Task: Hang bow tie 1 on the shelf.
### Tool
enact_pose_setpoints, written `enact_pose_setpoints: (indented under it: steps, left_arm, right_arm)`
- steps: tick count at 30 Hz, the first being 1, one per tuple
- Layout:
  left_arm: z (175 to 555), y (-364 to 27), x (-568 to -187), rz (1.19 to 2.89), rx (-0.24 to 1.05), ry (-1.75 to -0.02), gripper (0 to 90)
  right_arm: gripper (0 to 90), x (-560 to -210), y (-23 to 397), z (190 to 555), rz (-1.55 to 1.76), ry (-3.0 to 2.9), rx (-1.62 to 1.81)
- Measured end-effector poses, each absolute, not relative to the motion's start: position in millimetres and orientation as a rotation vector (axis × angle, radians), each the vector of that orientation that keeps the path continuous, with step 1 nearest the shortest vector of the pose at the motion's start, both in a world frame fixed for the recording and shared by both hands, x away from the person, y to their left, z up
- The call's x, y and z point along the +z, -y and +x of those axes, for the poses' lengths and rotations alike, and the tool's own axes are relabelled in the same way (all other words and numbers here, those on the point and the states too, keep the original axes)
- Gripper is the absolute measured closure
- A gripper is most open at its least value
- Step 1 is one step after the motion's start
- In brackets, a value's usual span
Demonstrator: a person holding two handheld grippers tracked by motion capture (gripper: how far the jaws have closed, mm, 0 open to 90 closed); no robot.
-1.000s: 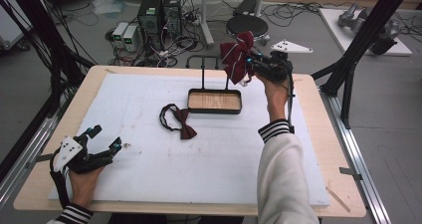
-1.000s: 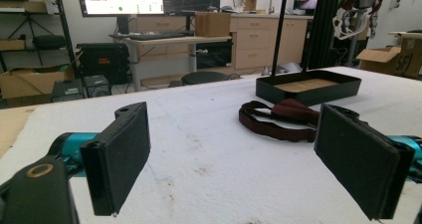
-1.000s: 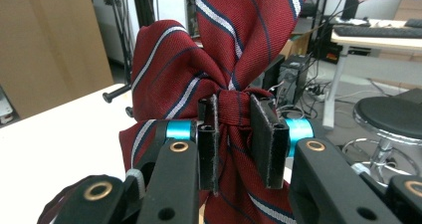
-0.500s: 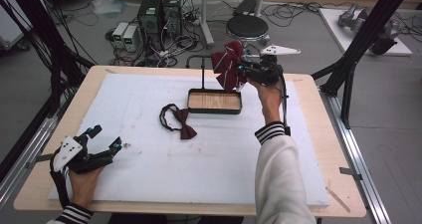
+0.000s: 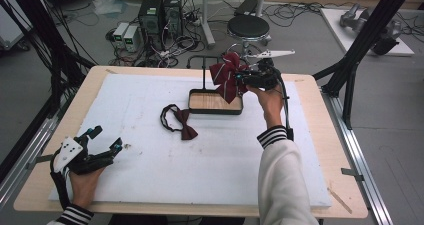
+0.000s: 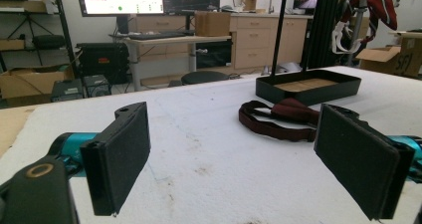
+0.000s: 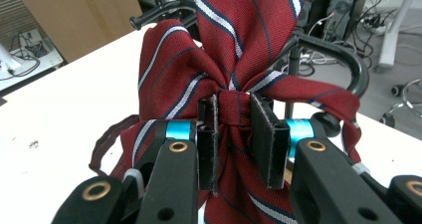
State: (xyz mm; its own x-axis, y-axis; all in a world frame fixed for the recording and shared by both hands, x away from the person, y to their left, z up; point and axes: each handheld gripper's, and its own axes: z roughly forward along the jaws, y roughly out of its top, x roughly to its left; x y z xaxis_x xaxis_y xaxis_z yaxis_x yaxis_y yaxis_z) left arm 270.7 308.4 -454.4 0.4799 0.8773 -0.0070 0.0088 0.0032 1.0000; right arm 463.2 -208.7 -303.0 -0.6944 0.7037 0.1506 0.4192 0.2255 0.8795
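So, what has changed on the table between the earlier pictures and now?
The right claw, shut on the striped bow tie, carried it a little to the left and farther from the person, toward the black stand behind the tray. The grip did not change. The left claw stayed open at the near left corner, and the plain bow tie lies where it was.

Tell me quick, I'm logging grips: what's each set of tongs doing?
Left tongs: open, holding nothing, near the table.
Right tongs: closed on the striped bow tie at its knot.
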Motion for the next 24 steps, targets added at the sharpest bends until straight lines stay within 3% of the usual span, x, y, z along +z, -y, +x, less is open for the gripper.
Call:
enact_pose_setpoints:
  steps: [24]
  left_arm:
    - [270.7,-308.3,-454.5,1.407,0.827,-0.84,14.9]
  right_arm:
    - [74.5,-321.5,217.4,462.0,1.118,-2.206,1.424]
